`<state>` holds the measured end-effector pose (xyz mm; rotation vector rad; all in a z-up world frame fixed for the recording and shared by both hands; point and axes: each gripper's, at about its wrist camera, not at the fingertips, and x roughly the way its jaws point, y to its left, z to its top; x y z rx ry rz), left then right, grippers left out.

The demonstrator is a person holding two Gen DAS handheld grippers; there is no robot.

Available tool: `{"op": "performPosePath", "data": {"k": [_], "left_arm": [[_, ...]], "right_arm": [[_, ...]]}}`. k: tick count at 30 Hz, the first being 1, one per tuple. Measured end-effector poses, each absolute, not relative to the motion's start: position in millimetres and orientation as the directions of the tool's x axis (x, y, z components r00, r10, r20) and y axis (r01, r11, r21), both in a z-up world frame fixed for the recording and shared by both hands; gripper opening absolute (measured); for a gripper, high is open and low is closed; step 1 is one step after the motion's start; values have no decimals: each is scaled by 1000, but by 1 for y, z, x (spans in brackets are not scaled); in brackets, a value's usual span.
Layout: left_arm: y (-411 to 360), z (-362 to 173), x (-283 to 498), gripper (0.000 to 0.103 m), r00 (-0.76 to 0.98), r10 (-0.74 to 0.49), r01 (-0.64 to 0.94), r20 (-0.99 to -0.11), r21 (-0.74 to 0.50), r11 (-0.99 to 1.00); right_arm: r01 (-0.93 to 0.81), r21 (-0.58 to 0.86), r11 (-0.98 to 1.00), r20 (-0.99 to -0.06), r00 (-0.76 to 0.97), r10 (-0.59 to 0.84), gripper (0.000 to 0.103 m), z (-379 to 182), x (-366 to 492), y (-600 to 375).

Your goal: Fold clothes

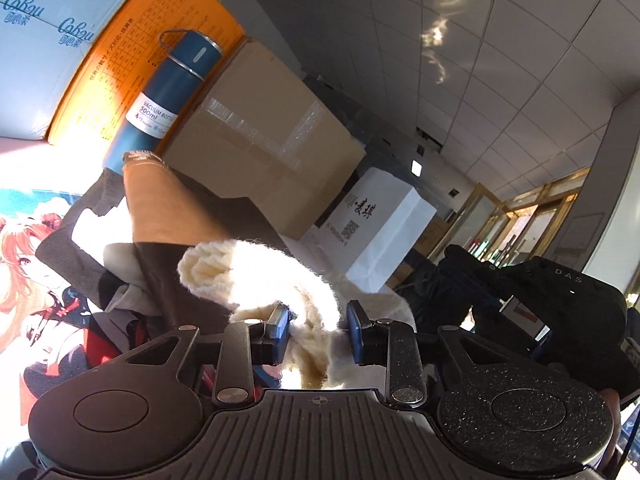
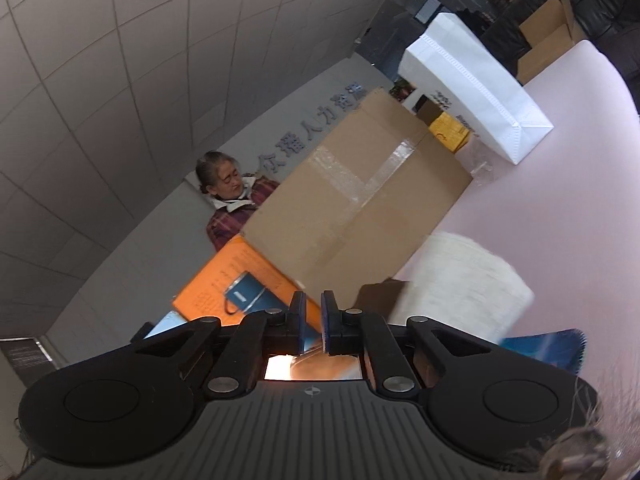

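Left wrist cam: my left tongs [image 1: 318,330] sit released, blue pads wide apart, with one cream knit sweater [image 1: 276,280] bunched between and just ahead of them, not pinched. One brown garment [image 1: 160,208] lies beyond, to their left. Further out I count one blue bottle [image 1: 168,96], one cardboard box [image 1: 264,140], one orange box [image 1: 140,60] and one white bag [image 1: 380,224]. On the right wrist cam, my right tongs [image 2: 313,322] are nearly clenched, a thin gap left, gripping nothing I can see. The sweater shows blurred just to their right, over the pink table [image 2: 560,200].
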<state>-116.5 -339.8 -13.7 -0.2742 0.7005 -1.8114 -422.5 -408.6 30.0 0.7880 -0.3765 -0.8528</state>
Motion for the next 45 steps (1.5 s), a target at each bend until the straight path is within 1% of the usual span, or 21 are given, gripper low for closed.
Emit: {"op": "performPosePath", "data": {"k": [1, 3, 5, 6, 7, 8, 9, 10, 12, 14, 20, 23, 28, 29, 31, 32, 33, 34, 38, 40, 45], "left_arm": [[-332, -10, -118, 20, -344, -926, 801, -155, -564, -203], [-324, -11, -119, 20, -331, -923, 820, -194, -544, -180], [-319, -15, -118, 20, -311, -918, 835, -245, -532, -141], [-317, -20, -116, 20, -307, -913, 835, -267, -536, -124], [-315, -27, -112, 20, -307, -908, 829, -285, -548, -108], [-315, -31, -109, 20, -309, -902, 825, -301, -557, -97], [-315, -33, -107, 20, -308, -898, 822, -314, -564, -85], [-316, -35, -105, 20, -307, -898, 816, -316, -573, -77], [-318, -38, -102, 20, -307, -894, 808, -327, -586, -64], [-321, -42, -102, 20, -302, -886, 809, -352, -586, -42], [-326, -50, -104, 25, -278, -865, 826, -417, -564, 7], [-326, -52, -105, 26, -274, -862, 830, -427, -558, 13], [-327, -55, -102, 26, -287, -858, 817, -426, -577, 14], [-327, -55, -102, 26, -288, -858, 815, -425, -579, 13], [-326, -56, -101, 26, -291, -858, 811, -423, -585, 13], [-326, -56, -100, 26, -294, -858, 808, -421, -589, 13], [-325, -56, -100, 26, -296, -858, 805, -419, -593, 12], [-324, -56, -100, 26, -296, -859, 805, -417, -593, 9], [-318, -52, -100, 22, -284, -873, 811, -398, -584, 2], [-313, -48, -100, 21, -279, -884, 812, -376, -584, -8], [-297, -32, -98, 21, -282, -910, 804, -303, -593, -51]], "right_arm": [[516, 737, 437, 11, 637, -771, 7, 35, -416, -401], [530, 706, 471, 6, 660, -751, 7, 42, -401, -390], [555, 720, 416, -66, 652, -755, 9, 38, -393, -386], [566, 728, 387, -101, 646, -757, 17, 35, -390, -383], [565, 752, 338, -129, 630, -766, 51, 28, -394, -381], [563, 773, 290, -155, 613, -775, 69, 21, -398, -378], [568, 783, 254, -163, 580, -798, 86, 14, -406, -373], [574, 789, 217, -172, 547, -819, 86, 7, -414, -369], [618, 775, 134, -233, 475, -848, 86, -4, -428, -365], [613, 788, 55, -282, 440, -853, 87, -17, -443, -368], [592, 803, -64, -385, 434, -814, 89, -47, -454, -396], [579, 815, -27, -376, 492, -786, 89, -51, -447, -414], [678, 734, 37, -402, 479, -780, 88, -47, -421, -431], [685, 728, 32, -411, 473, -780, 84, -49, -415, -432], [690, 723, 28, -411, 463, -785, 61, -49, -410, -430], [690, 724, 29, -406, 459, -791, 57, -48, -409, -427], [689, 724, 29, -400, 454, -796, 49, -47, -408, -425], [688, 725, 30, -394, 450, -801, 44, -46, -407, -423], [645, 762, 54, -355, 486, -799, 39, -36, -412, -410], [597, 798, 79, -319, 531, -785, 37, -28, -418, -402], [540, 816, 203, -205, 601, -773, 36, -2, -429, -376]]}}
